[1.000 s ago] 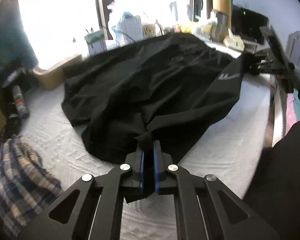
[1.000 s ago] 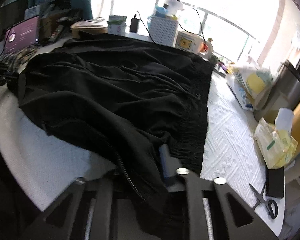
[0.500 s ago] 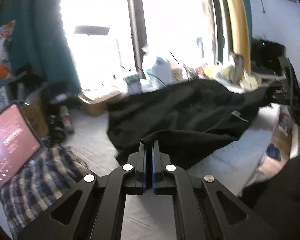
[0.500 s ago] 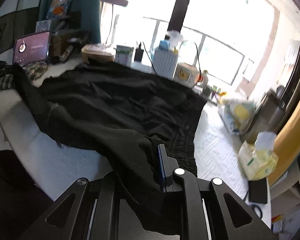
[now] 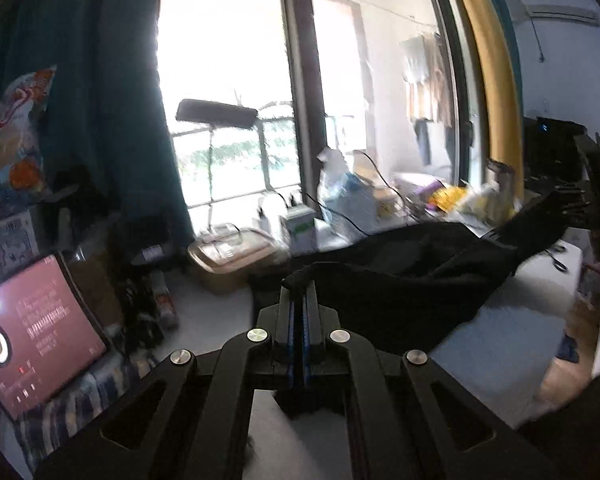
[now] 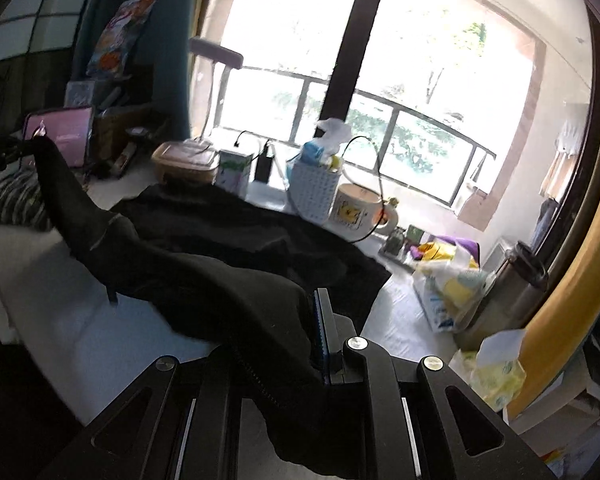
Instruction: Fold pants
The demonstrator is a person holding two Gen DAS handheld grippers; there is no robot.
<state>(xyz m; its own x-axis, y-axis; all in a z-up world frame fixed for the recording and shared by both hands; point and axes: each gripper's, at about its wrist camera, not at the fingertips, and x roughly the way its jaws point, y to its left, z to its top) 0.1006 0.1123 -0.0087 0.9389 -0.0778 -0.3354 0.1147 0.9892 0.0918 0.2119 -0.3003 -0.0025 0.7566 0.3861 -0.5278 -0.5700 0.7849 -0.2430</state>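
I hold the pants [image 5: 412, 280] edge raised above the surface [image 5: 520, 328], both fingers clamped on cloth; fold unfinished.

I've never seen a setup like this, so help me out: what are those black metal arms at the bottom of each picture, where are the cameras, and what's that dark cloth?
Those black bars are hand-held grippers, one in each of a person's hands; no robot arm is involved. Each picture comes from a wide-angle camera mounted on one gripper, looking forward along its two fingers. The left gripper and the right gripper are each shut on an edge of the black pants, lifting that side above the white bedcover while the far part lies on it. Along the window sit a white basket, a mug and a lidded plastic box. A lit tablet stands to the left.
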